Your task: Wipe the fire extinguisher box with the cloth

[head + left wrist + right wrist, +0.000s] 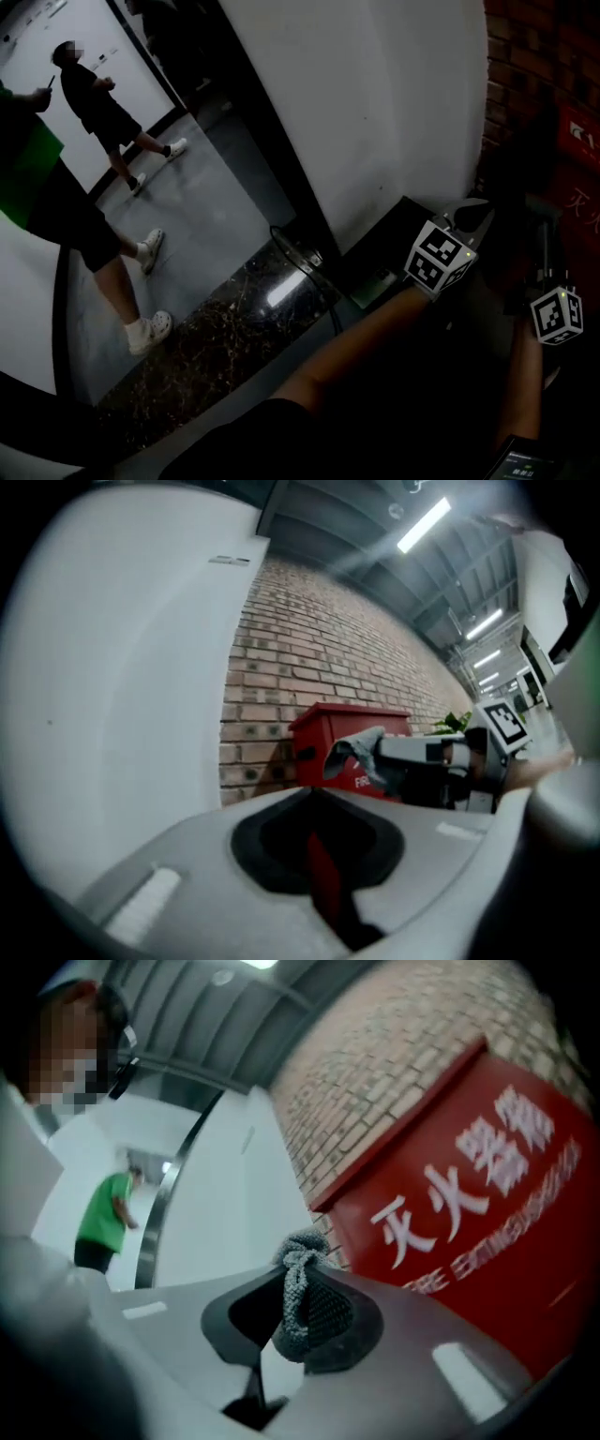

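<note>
While the red fire extinguisher box [469, 1194] stands against the brick wall [375, 1082], the right gripper [300, 1283] has its jaws clamped on the bunched grey cloth [305, 1302] near the box front, likely poised to wipe. The left gripper [319, 855] waits aside, jaws together, empty.

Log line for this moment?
right gripper: shut on grey knit cloth | left gripper: shut, empty | red fire extinguisher box: ahead, contact unclear
</note>
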The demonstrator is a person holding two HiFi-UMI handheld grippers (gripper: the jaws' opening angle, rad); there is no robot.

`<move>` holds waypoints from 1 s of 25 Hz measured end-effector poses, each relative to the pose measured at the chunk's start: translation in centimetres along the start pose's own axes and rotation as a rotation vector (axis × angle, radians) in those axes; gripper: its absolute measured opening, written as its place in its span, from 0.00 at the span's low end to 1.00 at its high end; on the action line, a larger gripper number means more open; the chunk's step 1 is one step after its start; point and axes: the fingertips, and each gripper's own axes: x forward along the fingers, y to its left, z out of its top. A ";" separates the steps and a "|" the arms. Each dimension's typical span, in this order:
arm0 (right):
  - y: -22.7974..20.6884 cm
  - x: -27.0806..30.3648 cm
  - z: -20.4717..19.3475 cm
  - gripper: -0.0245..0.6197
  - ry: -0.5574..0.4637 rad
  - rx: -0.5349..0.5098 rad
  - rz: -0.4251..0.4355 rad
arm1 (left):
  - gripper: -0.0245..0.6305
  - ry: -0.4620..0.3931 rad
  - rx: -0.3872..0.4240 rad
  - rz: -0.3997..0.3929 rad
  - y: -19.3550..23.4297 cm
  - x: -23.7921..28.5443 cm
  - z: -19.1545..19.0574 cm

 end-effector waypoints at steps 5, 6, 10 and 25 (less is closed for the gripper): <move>4.0 5.9 -2.9 0.09 -0.131 0.251 0.050 | 0.04 -0.018 0.039 0.034 6.5 -2.8 1.9; 4.7 7.1 -3.2 0.09 -0.168 0.297 0.064 | 0.04 -0.016 0.053 0.040 7.7 -3.0 2.1; 5.4 10.0 -2.7 0.09 -0.294 0.426 0.060 | 0.04 0.018 0.054 0.035 9.8 -1.8 1.9; -5.8 12.4 -3.4 0.09 -0.667 0.890 -0.210 | 0.04 0.039 0.161 -0.056 10.4 3.9 3.4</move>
